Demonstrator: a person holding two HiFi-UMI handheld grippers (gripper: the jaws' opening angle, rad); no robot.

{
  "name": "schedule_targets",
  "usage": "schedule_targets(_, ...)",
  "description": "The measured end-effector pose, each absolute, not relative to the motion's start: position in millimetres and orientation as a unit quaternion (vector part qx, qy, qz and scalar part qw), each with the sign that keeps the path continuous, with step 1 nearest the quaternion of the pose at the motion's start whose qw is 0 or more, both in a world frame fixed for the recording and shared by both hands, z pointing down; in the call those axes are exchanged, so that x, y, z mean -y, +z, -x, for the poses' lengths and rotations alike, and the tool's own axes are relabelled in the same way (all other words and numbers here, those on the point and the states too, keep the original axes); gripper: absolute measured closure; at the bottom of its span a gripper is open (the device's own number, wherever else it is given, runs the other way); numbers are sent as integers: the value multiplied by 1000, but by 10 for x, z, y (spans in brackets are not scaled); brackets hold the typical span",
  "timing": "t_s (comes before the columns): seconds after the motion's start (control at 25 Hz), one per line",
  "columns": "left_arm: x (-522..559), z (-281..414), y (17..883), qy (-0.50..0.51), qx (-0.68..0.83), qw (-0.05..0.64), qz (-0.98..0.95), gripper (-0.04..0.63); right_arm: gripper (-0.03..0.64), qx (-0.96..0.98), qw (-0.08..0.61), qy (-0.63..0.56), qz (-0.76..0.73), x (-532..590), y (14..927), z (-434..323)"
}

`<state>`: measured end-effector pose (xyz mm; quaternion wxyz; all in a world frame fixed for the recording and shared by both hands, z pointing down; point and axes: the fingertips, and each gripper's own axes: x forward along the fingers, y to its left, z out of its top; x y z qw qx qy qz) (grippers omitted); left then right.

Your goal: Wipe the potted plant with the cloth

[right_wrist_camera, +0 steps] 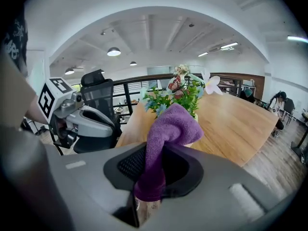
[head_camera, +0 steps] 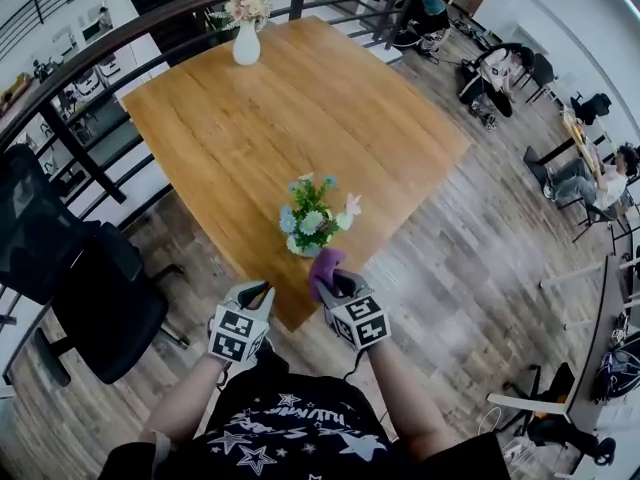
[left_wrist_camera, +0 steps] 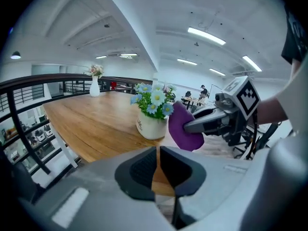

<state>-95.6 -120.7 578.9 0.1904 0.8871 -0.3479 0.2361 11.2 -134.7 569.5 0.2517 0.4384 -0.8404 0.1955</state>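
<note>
A small potted plant (head_camera: pixel 312 220) with blue, white and pink flowers in a white pot (left_wrist_camera: pixel 150 126) stands near the table's near corner. My right gripper (head_camera: pixel 333 280) is shut on a purple cloth (right_wrist_camera: pixel 169 129), which bulges out in front of the jaws just short of the plant (right_wrist_camera: pixel 179 95). In the left gripper view the cloth (left_wrist_camera: pixel 184 129) hangs right beside the pot. My left gripper (head_camera: pixel 258 294) hovers off the table's near edge, left of the right one, its jaws nearly together with nothing between them.
The wooden table (head_camera: pixel 300 118) carries a white vase of flowers (head_camera: pixel 246 30) at its far corner. A dark railing (head_camera: pixel 120 38) runs behind and left. A black office chair (head_camera: pixel 80 278) stands at the left. People sit at desks (head_camera: pixel 590 173) far right.
</note>
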Motion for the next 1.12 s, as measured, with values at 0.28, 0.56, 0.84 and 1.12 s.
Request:
schedule_targets(0.28, 915, 756, 5672, 235, 368, 197, -878, 594, 534, 842, 225, 206, -444, 1134, 5580, -365)
schedule_targets(0.56, 386, 519, 5623, 242, 378, 185, -874, 594, 534, 846, 211, 213, -442, 625, 5567, -635)
schedule_targets(0.84, -157, 330, 5505, 236, 400, 178, -868, 594, 534, 854, 191, 213, -436, 0, 5517, -830)
schedule_targets(1.12, -820, 133, 5277, 224, 409, 171, -868, 594, 534, 860, 180, 202, -433, -655, 5325, -1072)
